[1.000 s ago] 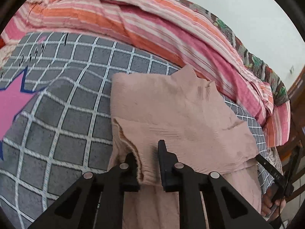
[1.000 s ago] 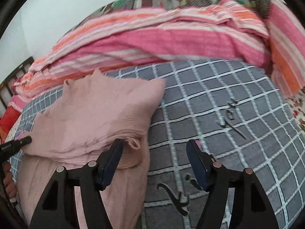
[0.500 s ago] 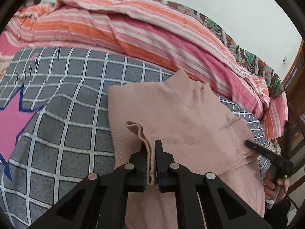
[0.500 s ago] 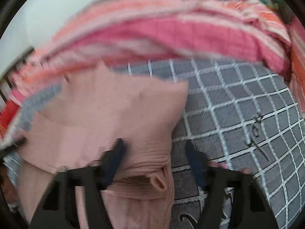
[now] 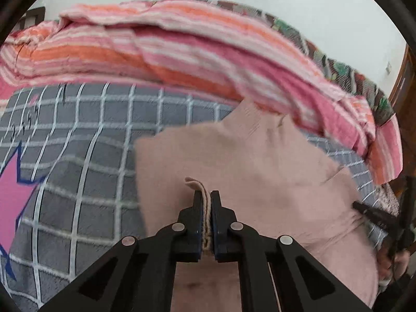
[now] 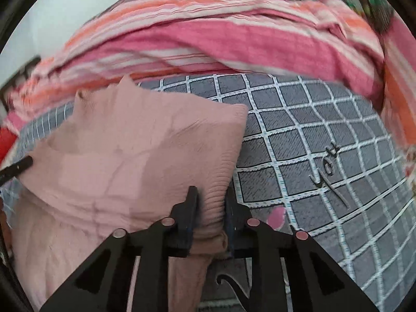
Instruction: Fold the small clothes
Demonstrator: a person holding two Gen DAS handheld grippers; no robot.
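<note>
A dusty-pink knit garment [image 5: 249,161] lies partly folded on the grey checked bedspread [image 5: 85,140]. My left gripper [image 5: 206,200] is shut on a folded cuff edge of it near its left side. In the right wrist view the same garment [image 6: 135,156] fills the left half. My right gripper [image 6: 212,197] is closed on a ribbed fold at the garment's right edge, the cloth bunched between the fingers. The right gripper also shows at the far right of the left wrist view [image 5: 374,213].
A rolled pink-and-orange striped blanket [image 5: 197,52] lies along the far side of the bed, with a patterned quilt [image 5: 358,78] behind it. A pink star print [image 5: 13,197] marks the bedspread at left. A wooden bed frame [image 5: 405,78] stands at right.
My left gripper closed on the cuff fold and lifted it slightly. My right gripper moved left onto the garment's right edge and closed on the ribbed fold.
</note>
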